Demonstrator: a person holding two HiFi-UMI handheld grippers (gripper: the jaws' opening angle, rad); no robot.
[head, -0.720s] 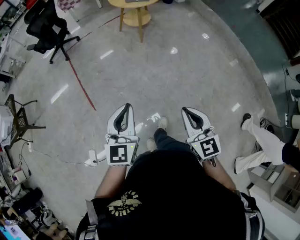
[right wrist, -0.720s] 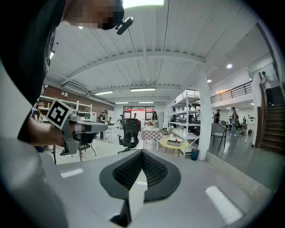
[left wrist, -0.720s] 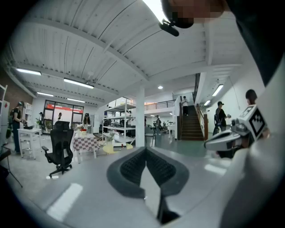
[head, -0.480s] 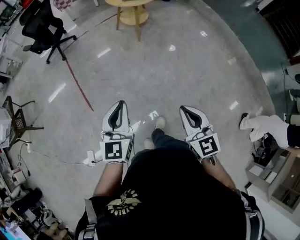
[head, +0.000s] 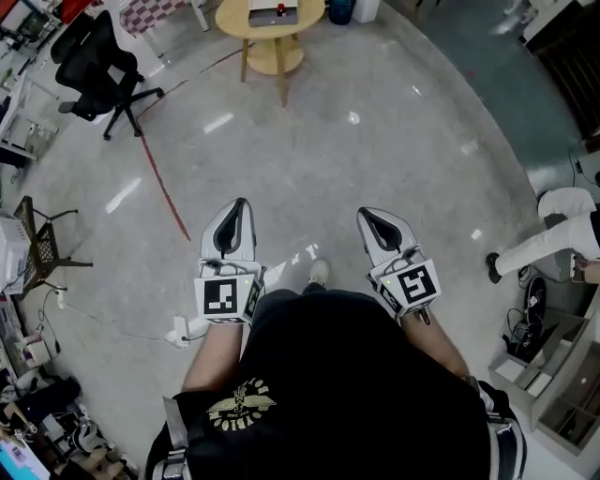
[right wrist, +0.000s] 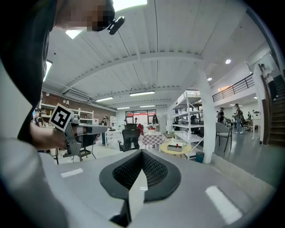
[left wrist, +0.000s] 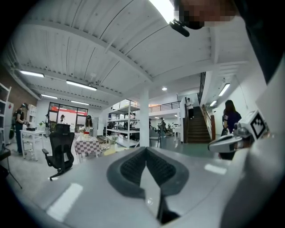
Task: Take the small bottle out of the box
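Note:
A round yellow table (head: 234, 17) stands far ahead across the floor, with a flat white box (head: 278, 11) on top. Something small and red (head: 280, 8) shows on the box; the bottle itself is too small to make out. The right gripper view shows the same table (right wrist: 165, 151) and box (right wrist: 175, 147) in the distance. I hold my left gripper (head: 238, 202) and right gripper (head: 365, 215) level at waist height, side by side. Both are shut, with nothing between the pads. Each gripper view shows the other one: right gripper (left wrist: 231, 140), left gripper (right wrist: 84, 129).
A black office chair (head: 94, 66) stands left of the table, and a red line (head: 164, 183) crosses the polished floor. A black wire stand (head: 37, 246) and a power strip (head: 180, 328) are at my left. Another person (head: 553, 230) walks at the right, beside shelving (head: 553, 375).
The table and box have come further into the head view at the top. The person at the right has stepped away. Both grippers stay shut and side by side.

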